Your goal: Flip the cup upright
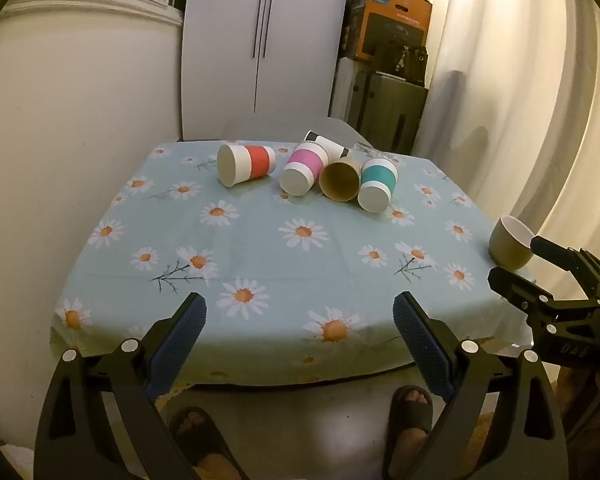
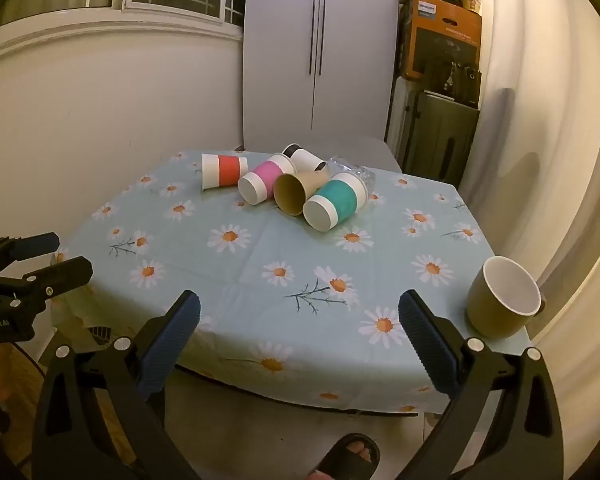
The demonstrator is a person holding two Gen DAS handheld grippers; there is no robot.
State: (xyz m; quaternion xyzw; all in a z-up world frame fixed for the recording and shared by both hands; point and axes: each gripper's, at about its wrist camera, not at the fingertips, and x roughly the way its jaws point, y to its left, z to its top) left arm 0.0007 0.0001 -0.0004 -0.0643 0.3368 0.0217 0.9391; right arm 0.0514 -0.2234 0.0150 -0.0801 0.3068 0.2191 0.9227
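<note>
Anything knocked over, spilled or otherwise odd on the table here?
Yes: five paper cups and a clear glass lie toppled together at the table's far side. Only the olive mug stands upright. No spill shows.

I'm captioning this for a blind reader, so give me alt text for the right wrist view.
Several paper cups lie tipped over in a cluster at the far side of a daisy-print tablecloth, while an olive mug stands upright at the near right corner. The right gripper is open in the foreground, holding nothing.
</note>
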